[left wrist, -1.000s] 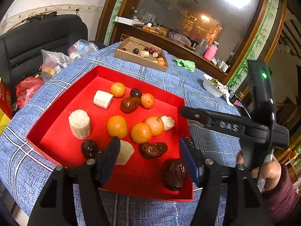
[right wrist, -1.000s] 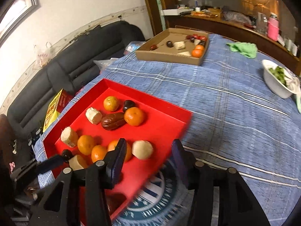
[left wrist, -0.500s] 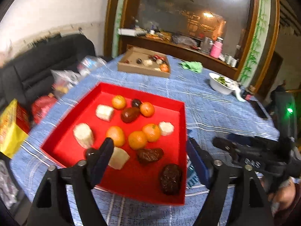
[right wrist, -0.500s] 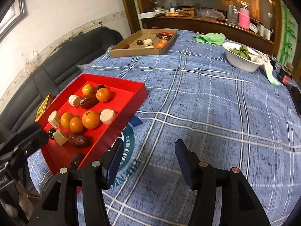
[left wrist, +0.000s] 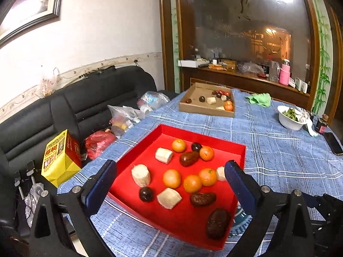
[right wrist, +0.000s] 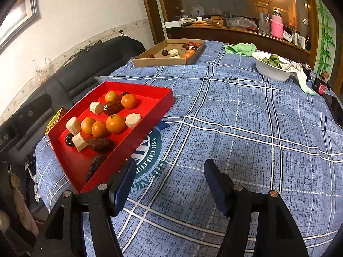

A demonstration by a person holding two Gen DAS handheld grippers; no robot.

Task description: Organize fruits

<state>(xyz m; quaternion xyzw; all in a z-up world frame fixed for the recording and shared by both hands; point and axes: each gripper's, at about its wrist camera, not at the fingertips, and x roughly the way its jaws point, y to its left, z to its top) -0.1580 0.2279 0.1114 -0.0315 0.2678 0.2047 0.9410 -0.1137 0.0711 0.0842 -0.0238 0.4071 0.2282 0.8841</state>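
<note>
A red tray lies on the blue plaid tablecloth and holds several oranges, dark dates, small dark plums and pale cut cane pieces. It also shows in the right wrist view at the left. My left gripper is open and empty, raised above the near half of the tray. My right gripper is open and empty over bare cloth to the right of the tray. A brown cardboard tray at the far side holds more fruit.
A white bowl of greens, a green cloth, a small dark bottle and a phone lie at the far right. A black sofa with bags and a yellow box stands left of the table.
Both grippers have pulled back and risen away from the tray. The right gripper has swung right, off the tray and over bare cloth. Both stay open.
</note>
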